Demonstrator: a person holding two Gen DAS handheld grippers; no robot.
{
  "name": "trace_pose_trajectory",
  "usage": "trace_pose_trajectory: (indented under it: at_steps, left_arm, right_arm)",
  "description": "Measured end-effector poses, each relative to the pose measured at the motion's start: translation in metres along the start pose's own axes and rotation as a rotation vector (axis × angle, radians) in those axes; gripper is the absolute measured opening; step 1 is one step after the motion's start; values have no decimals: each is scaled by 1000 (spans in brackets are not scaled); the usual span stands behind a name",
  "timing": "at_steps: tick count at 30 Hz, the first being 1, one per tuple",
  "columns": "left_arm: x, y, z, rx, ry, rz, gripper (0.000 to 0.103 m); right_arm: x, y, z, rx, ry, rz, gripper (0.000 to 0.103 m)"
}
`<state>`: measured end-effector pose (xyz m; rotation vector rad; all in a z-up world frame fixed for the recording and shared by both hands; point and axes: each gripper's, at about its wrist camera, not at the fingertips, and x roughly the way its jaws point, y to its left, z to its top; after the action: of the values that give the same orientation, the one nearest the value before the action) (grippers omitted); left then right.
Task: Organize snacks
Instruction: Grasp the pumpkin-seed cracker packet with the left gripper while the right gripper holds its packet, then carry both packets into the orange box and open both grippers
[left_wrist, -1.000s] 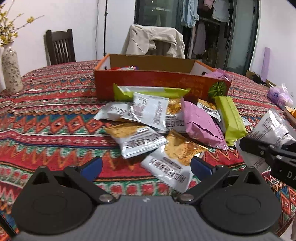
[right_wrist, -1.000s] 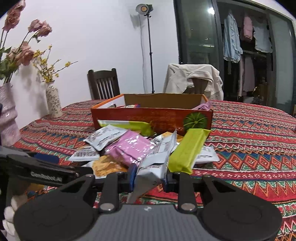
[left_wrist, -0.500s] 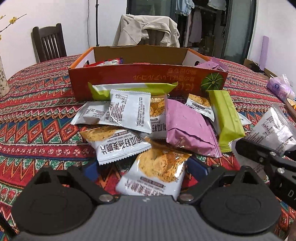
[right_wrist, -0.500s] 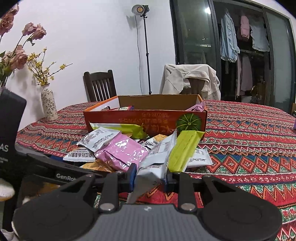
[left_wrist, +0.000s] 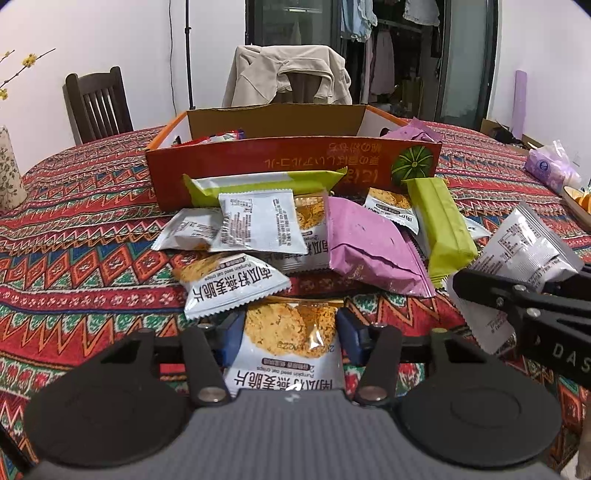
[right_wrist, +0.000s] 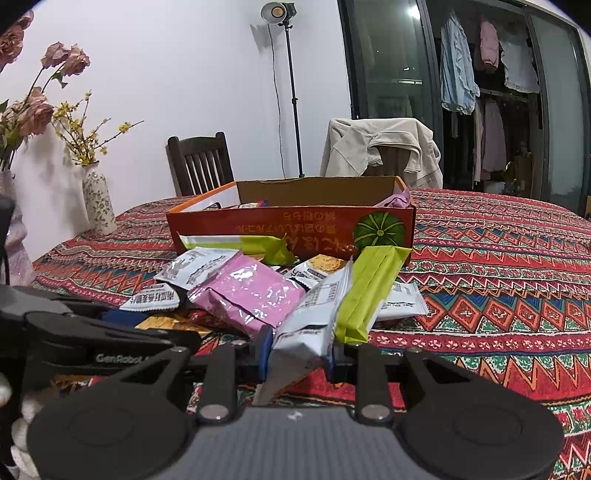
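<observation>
A pile of snack packets lies on the patterned tablecloth in front of an orange cardboard box (left_wrist: 258, 166) (right_wrist: 314, 232). My left gripper (left_wrist: 290, 326) is low over the near end of the pile. Its jaws are closing, and the blue pads touch both sides of an oat crisp packet (left_wrist: 290, 332). Just right of the pile, my right gripper (right_wrist: 299, 350) is shut on a white packet (right_wrist: 314, 321), held upright above the cloth; that packet (left_wrist: 524, 251) also shows in the left wrist view. A purple packet (left_wrist: 369, 243) and a green bar (left_wrist: 443, 229) lie in the pile.
The box holds a few packets. A flowered vase (right_wrist: 96, 205) stands far left, with a pink vase of roses nearer. Two chairs (left_wrist: 98, 103) are behind the table, one draped with a jacket. A purple tissue pack (left_wrist: 550, 170) lies far right.
My left gripper moved forward over the nearest oat crisp packet and its jaws narrowed onto it. The right gripper kept its hold on the white packet and stayed in place.
</observation>
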<state>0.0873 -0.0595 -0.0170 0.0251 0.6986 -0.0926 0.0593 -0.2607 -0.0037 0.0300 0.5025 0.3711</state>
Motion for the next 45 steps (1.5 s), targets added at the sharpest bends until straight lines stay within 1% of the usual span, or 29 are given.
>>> trace_pose_trajectory:
  at_steps: [5, 9, 13, 19, 24, 29, 35, 40, 45]
  left_arm:
    - [-16, 6, -3, -6, -24, -19, 53]
    - [-32, 11, -2, -12, -64, -38, 53]
    - [-45, 15, 1, -17, -104, -41, 53]
    - [-61, 19, 10, -16, -165, -44, 53]
    - [-71, 19, 25, -1, -227, -26, 53]
    - [-73, 23, 54, -10, -285, -2, 53]
    - [-61, 30, 98, -34, -336, 37, 53]
    - [-41, 36, 132, -81, -352, 75, 53]
    - [-11, 41, 156, -113, -359, 102, 53]
  right_arm:
    - [-4, 3, 1, -6, -8, 0, 27]
    - [-7, 5, 2, -11, -14, -1, 27]
    - [-10, 7, 3, -15, -19, -4, 27]
    - [-14, 11, 9, -26, -33, -10, 27]
    - [-14, 13, 20, -39, -52, -11, 27]
    - [-14, 11, 46, -44, -103, -12, 27]
    - [-3, 7, 90, -53, -154, -21, 27]
    - [20, 3, 128, -37, -169, -16, 27]
    - [52, -1, 154, -29, -167, -35, 27]
